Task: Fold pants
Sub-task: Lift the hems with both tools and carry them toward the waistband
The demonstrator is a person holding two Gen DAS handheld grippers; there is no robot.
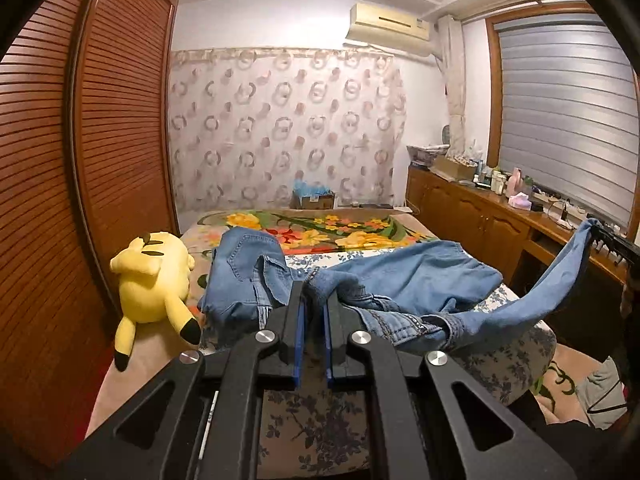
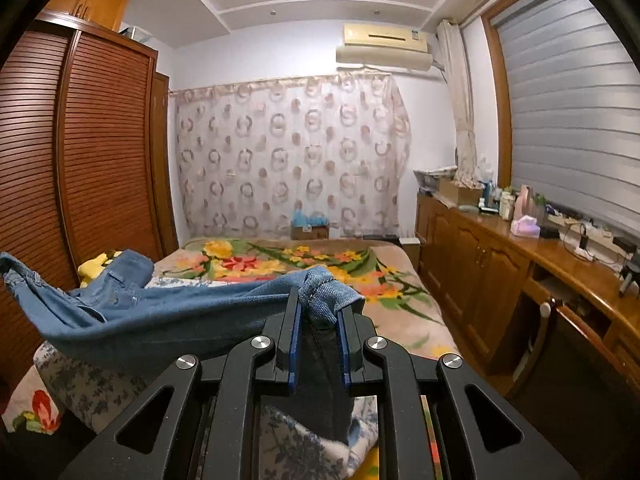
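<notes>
Blue denim pants [image 1: 404,276] lie rumpled across the bed, lifted at two ends. In the left wrist view my left gripper [image 1: 314,292] is shut on a bunched edge of the denim near the waist. One leg stretches up and to the right, where the right gripper [image 1: 610,240] holds its end at the frame edge. In the right wrist view my right gripper [image 2: 319,300] is shut on the leg's hem, which sticks up between the blue pads [image 2: 295,320]. From there the pants [image 2: 160,312] sag away to the left, above the bed.
A yellow plush toy [image 1: 154,280] lies on the bed's left side beside the louvred wardrobe [image 1: 60,200]. A floral blanket [image 2: 304,264] covers the far half of the bed. A wooden counter [image 2: 520,264] with bottles and cables runs along the right.
</notes>
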